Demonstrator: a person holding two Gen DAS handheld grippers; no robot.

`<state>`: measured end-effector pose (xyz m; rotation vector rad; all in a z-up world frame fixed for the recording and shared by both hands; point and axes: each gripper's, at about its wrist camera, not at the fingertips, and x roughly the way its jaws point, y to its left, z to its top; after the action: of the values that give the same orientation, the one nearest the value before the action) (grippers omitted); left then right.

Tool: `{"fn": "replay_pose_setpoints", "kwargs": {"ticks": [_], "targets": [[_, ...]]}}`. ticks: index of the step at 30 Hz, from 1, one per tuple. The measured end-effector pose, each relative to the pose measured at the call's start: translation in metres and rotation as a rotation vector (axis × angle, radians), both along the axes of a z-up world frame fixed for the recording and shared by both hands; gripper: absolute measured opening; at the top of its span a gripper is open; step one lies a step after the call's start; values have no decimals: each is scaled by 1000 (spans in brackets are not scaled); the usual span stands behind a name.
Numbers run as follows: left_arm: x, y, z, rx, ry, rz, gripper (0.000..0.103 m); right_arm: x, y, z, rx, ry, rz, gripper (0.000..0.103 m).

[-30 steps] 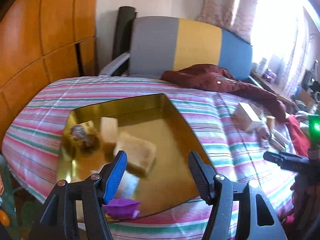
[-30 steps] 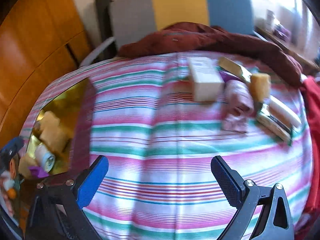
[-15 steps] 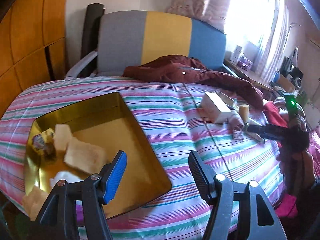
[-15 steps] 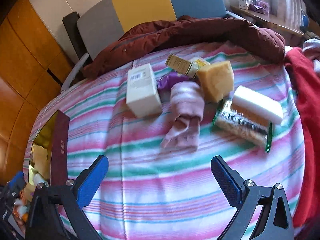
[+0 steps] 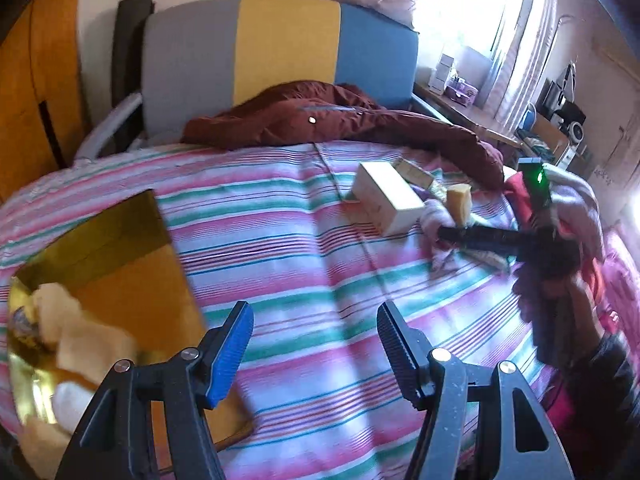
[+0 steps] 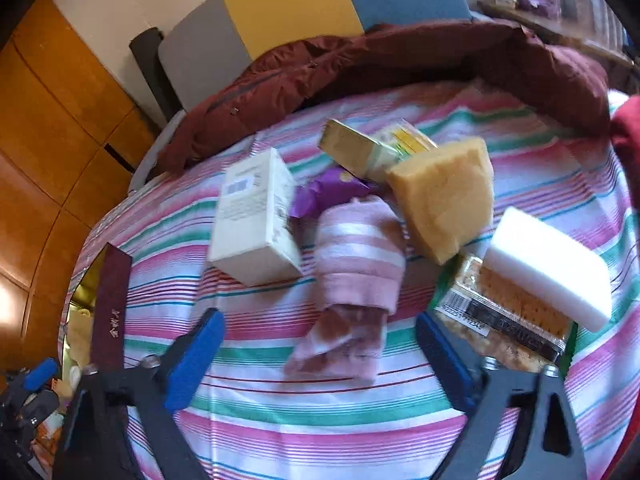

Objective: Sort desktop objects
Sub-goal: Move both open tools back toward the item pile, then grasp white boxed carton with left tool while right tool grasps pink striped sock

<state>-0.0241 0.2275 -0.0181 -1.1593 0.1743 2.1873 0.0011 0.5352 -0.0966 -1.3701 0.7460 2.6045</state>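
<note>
Between closing right tongs (image 6: 320, 356), striped roll (image 6: 354, 276) lies lengthwise, tail nearest.

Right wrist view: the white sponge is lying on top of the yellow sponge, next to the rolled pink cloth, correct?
Not quite. In the right wrist view the white sponge lies on the cracker pack, not on the yellow sponge, which sits apart to its left. The rolled pink cloth does lie beside them.

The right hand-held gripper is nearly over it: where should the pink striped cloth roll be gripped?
Likely across the thick rolled middle of the pink striped cloth roll, coming from above. That part is a firm bundle; the loose tail nearer the right hand-held gripper lies flat and would slip. Its jaws, just closing, hold nothing yet.
</note>
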Motion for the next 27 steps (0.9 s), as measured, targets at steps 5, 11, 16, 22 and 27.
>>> {"fn": "replay_pose_setpoints", "kwargs": {"ticks": [5, 11, 16, 22, 27], "targets": [[-21, 41, 2, 35, -38, -34, 65, -3, 7, -5, -17, -27, -19, 85], [-50, 98, -4, 42, -105, -79, 65, -3, 5, -5, -11, -64, -10, 91], [-75, 142, -13, 9, -124, -72, 80, -2, 3, -2, -21, -59, 3, 93], [-101, 180, -25, -33, -135, -56, 82, -2, 3, -3, -32, -56, 4, 94], [-109, 204, -39, -81, -149, -58, 82, -3, 4, -1, -27, -42, -1, 94]]}}
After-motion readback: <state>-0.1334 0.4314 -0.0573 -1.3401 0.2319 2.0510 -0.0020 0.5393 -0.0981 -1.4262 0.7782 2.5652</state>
